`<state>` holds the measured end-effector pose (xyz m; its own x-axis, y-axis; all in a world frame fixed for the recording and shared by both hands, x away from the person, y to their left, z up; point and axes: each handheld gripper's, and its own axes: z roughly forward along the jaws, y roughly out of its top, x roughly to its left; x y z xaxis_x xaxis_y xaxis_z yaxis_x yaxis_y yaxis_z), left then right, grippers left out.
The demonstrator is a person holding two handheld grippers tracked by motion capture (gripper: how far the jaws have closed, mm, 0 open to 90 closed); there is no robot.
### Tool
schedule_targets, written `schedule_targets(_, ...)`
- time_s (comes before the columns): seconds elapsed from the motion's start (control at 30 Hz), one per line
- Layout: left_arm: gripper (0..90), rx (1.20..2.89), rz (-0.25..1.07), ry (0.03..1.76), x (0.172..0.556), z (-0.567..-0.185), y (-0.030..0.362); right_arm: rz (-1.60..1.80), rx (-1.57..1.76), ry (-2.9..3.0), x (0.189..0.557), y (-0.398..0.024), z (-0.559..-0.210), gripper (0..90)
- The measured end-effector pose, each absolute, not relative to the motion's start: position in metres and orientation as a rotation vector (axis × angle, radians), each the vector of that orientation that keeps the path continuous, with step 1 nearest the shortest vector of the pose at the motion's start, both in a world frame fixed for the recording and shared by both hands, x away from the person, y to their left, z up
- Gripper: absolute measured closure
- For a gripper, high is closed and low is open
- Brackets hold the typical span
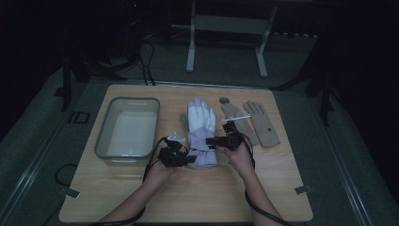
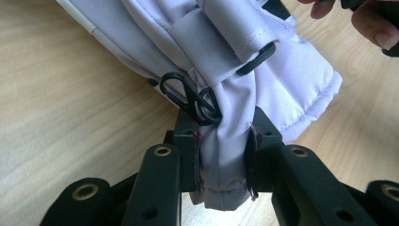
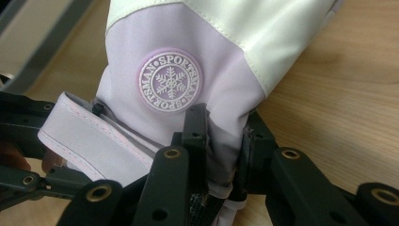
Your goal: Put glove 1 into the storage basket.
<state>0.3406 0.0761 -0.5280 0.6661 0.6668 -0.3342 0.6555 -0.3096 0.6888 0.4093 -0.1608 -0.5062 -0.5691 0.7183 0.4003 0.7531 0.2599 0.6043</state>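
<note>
A white and lilac ski glove is lying palm-down in the middle of the wooden bench, its fingers pointing away from the person, between a grey plastic tub on one side and a pair of beige knit gloves on the other. The left hand-held gripper is pinching a fold of the cuff at the glove's left edge; in the left gripper view the jaws are standing narrow with bunched fabric pressed between them, just below a black clip on the wrist strap. The right hand-held gripper is doing the same at the opposite edge, its jaws clamped on lilac cloth just below the round snowflake badge.

The glove is looking padded, soft and light, so it is likely to sag and fold between the two holds rather than keep its shape. The shell fabric is appearing smooth and a little slick, so a shallow pinch may be sliding off; a deeper bite into the quilted cuff, where the material is thicker, should be holding better. The cuff and wrist are the sensible places to grip, since the limp fingers would be offering little purchase. The clip and strap could be snagging on a jaw, so keeping clear of them seems wise.
</note>
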Motion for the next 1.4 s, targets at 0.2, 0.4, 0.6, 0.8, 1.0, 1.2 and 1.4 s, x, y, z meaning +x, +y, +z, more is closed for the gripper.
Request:
schedule_targets(0.2, 71.2, 2.036, 0.037, 0.991, 0.343, -0.511, 0.075, -1.276, -1.453, -2.464, 0.405, -0.165, -0.489, 75.5)
schedule_targets(0.4, 71.3, 2.040, 0.047, 0.962, 0.349, -0.495, 0.081, -1.322, -1.453, -2.494, 0.403, -0.162, -0.470, 75.6)
schedule_targets(0.6, 71.6, 2.044, 0.079, 0.943, 0.351, -0.474, 0.090, -1.378, -1.433, -2.506, 0.403, -0.155, -0.451, 75.9)
schedule_targets(0.8, 71.8, 2.059, 0.116, 0.930, 0.352, -0.454, 0.104, -1.425, -1.403, -2.510, 0.404, -0.142, -0.433, 75.9)
schedule_targets(1.0, 71.8, 2.063, 0.150, 0.932, 0.353, -0.438, 0.122, -1.453, -1.364, -2.517, 0.408, -0.124, -0.418, 76.0)
schedule_targets(1.2, 71.8, 2.053, 0.148, 0.952, 0.352, -0.429, 0.145, -1.455, -1.323, -2.532, 0.412, -0.101, -0.408, 76.0)
schedule_targets(1.4, 71.7, 2.044, 0.160, 0.978, 0.350, -0.426, 0.167, -1.454, -1.283, -2.537, 0.416, -0.079, -0.404, 76.0)
